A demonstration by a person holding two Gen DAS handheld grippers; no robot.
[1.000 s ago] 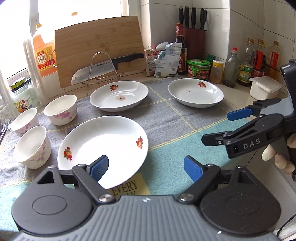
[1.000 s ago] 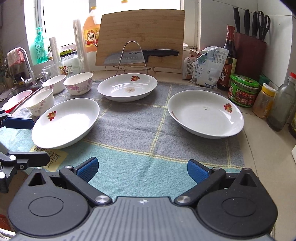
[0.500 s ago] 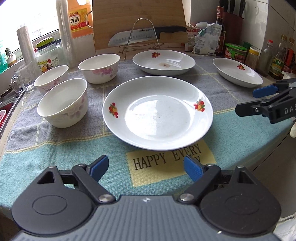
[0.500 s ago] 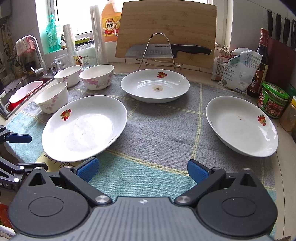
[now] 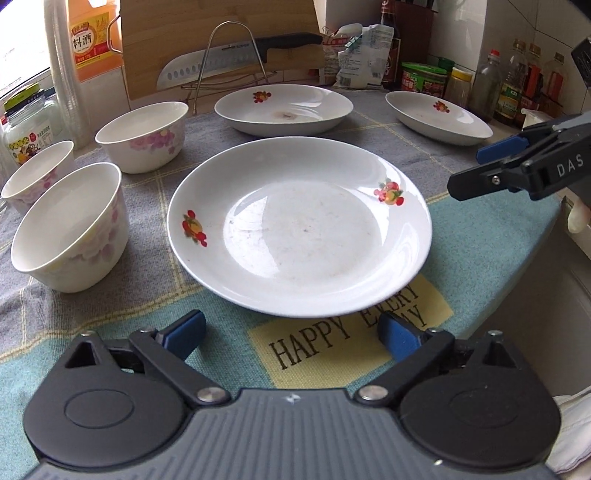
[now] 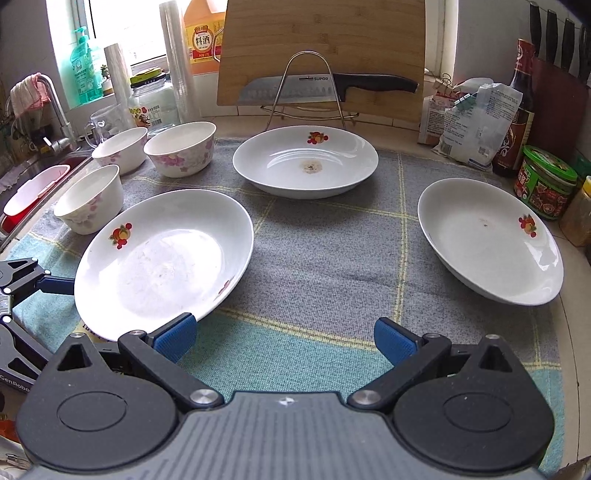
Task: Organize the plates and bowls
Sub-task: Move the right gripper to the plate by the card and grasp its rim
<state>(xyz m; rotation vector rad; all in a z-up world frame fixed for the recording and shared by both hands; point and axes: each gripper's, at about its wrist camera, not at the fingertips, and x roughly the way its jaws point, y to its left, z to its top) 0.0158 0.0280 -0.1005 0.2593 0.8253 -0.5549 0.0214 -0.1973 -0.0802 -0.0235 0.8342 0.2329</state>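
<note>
White plates (image 5: 299, 229), floral bowls (image 5: 70, 229), all holding nothing

Setting: a home kitchen, lived-in. Evidence on the tabletop (image 6: 576, 332): a bamboo cutting board (image 6: 321, 48) leaning on the tiled wall with a knife (image 6: 328, 86) on a wire stand (image 6: 308, 88), a knife block (image 6: 561, 85), sauce bottles (image 5: 517, 88), jars and a jug of cooking wine (image 6: 203, 35). At the far left a sink with a tap (image 6: 55, 107) under a window, dish soap (image 6: 83, 70) on the sill; floral plates (image 6: 306, 158) and bowls (image 6: 181, 147) stand on a cloth printed "HAPPY EVERY" (image 5: 347, 325).
</note>
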